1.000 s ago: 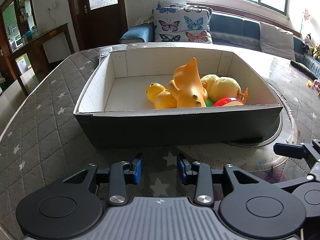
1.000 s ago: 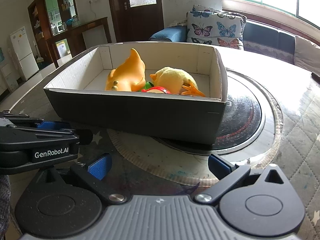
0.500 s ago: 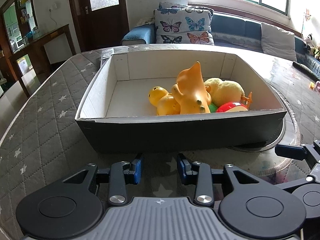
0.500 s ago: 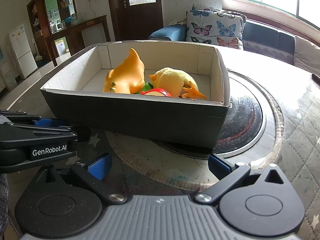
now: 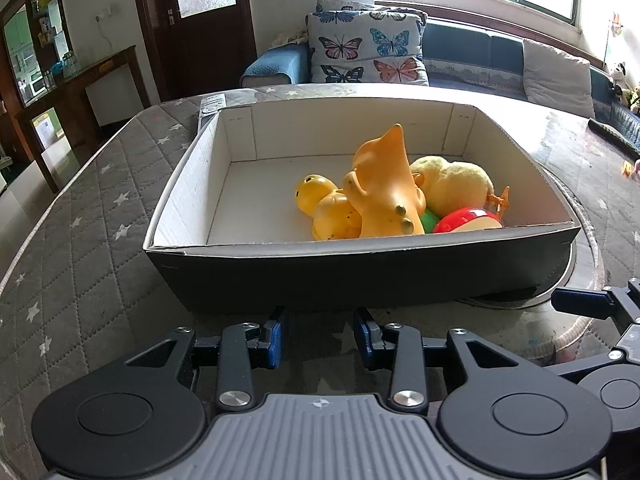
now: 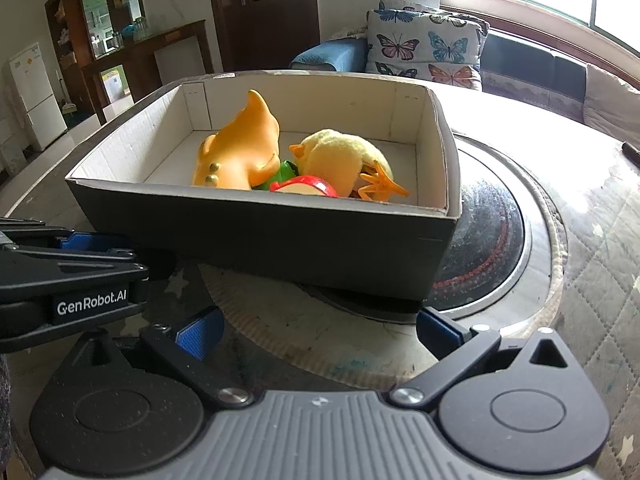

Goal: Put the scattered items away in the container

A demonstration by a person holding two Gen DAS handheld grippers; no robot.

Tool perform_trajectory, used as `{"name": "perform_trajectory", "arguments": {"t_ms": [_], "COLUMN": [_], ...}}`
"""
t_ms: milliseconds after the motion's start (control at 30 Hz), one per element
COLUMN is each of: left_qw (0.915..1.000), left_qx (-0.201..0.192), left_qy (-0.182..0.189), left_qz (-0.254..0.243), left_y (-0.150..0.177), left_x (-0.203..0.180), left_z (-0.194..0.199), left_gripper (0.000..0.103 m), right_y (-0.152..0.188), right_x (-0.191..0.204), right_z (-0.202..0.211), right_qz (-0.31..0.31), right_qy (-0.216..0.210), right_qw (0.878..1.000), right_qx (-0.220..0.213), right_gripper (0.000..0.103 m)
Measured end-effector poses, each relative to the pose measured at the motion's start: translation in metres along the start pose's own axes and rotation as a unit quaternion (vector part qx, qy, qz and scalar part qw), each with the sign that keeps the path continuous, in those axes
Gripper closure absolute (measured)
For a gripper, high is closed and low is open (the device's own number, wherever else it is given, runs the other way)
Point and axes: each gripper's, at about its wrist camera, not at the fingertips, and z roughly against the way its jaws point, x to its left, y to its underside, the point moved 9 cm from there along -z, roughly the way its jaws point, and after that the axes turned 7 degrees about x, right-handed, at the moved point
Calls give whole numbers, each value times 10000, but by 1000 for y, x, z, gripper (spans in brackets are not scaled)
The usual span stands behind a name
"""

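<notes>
A: Cardboard, dark outside and white inside: the box (image 5: pixel 360 276) sits on the quilted tablecloth (image 5: pixel 80 248), its right end over a round dark hotplate (image 6: pixel 492 236). Its left half is bare; the toys are heaped at the right.

B: From left to right in the heap?

A: A yellow rubber duck (image 5: pixel 326 210), an orange rubber animal (image 5: pixel 386 188) standing tall, a green piece (image 5: pixel 428 221), a red-and-cream round toy (image 5: pixel 468 219), and a yellow plush chick (image 5: pixel 456 186) behind.

B: Anything left outside?

A: No loose toys show near the box, so the tidying looks essentially finished.

B: And the grippers?

A: The left gripper (image 5: pixel 320 334) sits low before the box's near wall, pads a narrow gap apart, holding nothing. The right gripper (image 6: pixel 316 332) is spread wide and empty, the box just ahead of it.
</notes>
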Motion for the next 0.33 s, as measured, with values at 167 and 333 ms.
{"name": "perform_trajectory", "arguments": {"t_ms": [167,333], "left_qw": [10000,10000], "left_qx": [49,71], "left_qy": [-11,-3], "left_qz": [11,18], "left_y": [-1,-3], "left_x": [1,0], "left_z": [-4,-6], "left_gripper": [65,65], "right_y": [-3,-3], "right_x": [0,0], "right_z": [-3,-5], "right_qz": [12,26], "right_qy": [24,15], "right_qw": [10000,10000], "right_qx": [52,72], "right_gripper": [0,0]}}
